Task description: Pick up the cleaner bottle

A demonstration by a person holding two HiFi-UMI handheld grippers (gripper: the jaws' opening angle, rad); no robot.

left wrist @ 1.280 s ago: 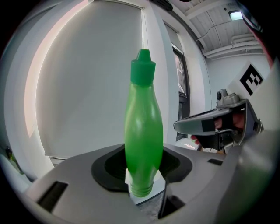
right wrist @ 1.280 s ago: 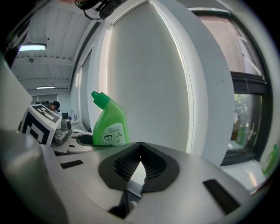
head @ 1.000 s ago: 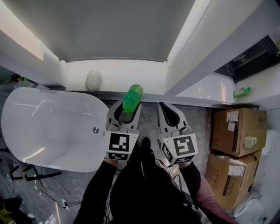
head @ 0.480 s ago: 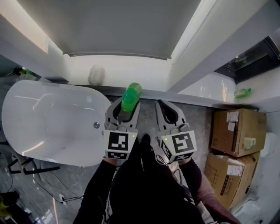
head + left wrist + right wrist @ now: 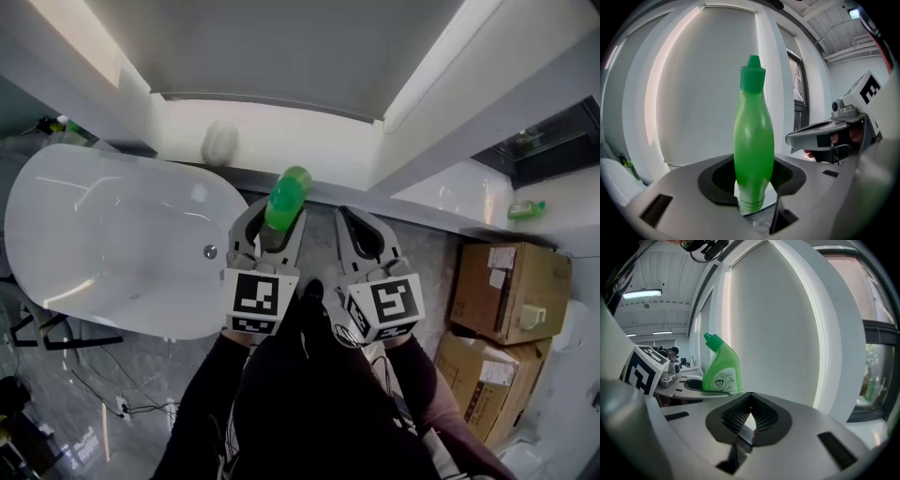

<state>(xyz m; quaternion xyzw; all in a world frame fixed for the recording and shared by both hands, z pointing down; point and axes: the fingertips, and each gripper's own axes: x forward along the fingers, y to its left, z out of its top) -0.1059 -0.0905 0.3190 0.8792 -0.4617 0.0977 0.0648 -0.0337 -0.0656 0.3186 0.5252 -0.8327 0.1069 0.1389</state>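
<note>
The cleaner bottle (image 5: pixel 286 199) is bright green with a pointed green cap. It stands upright between the jaws of my left gripper (image 5: pixel 272 223), which is shut on its lower body. In the left gripper view the bottle (image 5: pixel 753 140) fills the middle, its base sitting in the black pads of that gripper (image 5: pixel 754 190). My right gripper (image 5: pixel 362 232) hangs just to the right of it, jaws together and empty. From the right gripper view (image 5: pixel 749 422) the bottle (image 5: pixel 721 370) shows its white label, held off to the left.
A white bathtub (image 5: pixel 103 253) lies at the left, with a white ledge and wall ahead. A pale rounded object (image 5: pixel 220 142) rests on the ledge. Stacked cardboard boxes (image 5: pixel 506 291) stand at the right, and a small green bottle (image 5: pixel 525 208) sits on a shelf above them.
Both grippers have drifted a little across the room together, the bottle still held. The tub, ledge and boxes have shifted in the head view.
</note>
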